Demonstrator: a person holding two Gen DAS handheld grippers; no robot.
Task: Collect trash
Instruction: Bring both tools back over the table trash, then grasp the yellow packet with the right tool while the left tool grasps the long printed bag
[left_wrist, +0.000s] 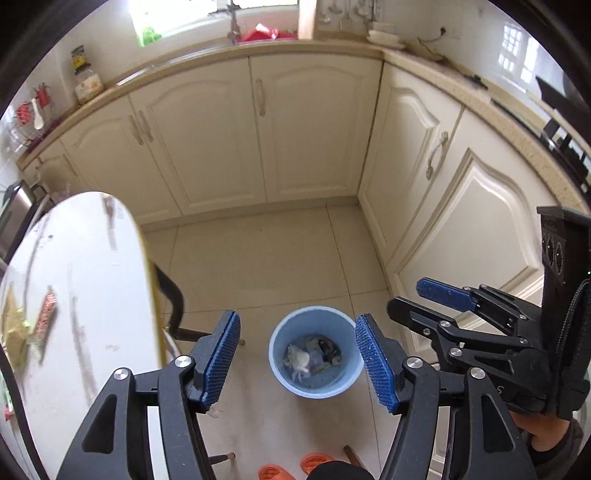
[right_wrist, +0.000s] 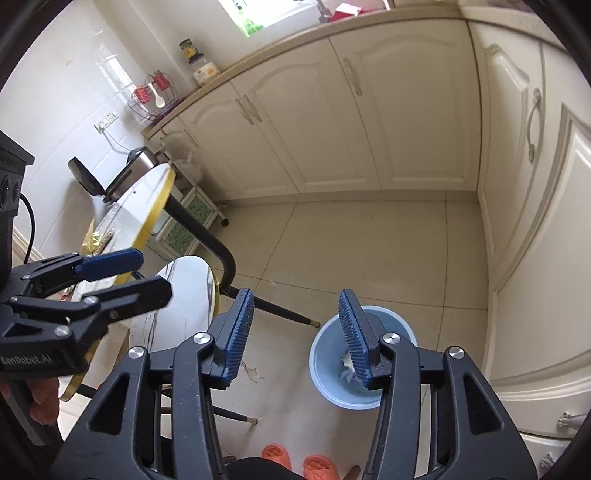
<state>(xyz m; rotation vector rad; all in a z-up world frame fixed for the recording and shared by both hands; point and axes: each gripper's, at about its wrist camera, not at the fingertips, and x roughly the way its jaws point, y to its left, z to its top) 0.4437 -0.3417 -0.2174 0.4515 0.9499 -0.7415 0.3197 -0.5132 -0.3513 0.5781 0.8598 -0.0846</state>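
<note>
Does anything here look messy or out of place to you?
Yes: wrappers lie loose on the round white table, and the floor tile beside the blue bin shows a stained or chipped patch. The trash in the bin sits inside, nothing spilled.

Between the left fingers (left_wrist: 373, 365), whose blue pads are showing a ribbed, matt rubbery face, a smooth light-blue plastic bin (left_wrist: 316, 350) is holding crumpled paper-like scraps (left_wrist: 299, 360). Beyond them, glossy floor tiles (left_wrist: 258, 254) are reflecting light; beside them, a polished marble-look tabletop (left_wrist: 85, 280) is shining.
</note>
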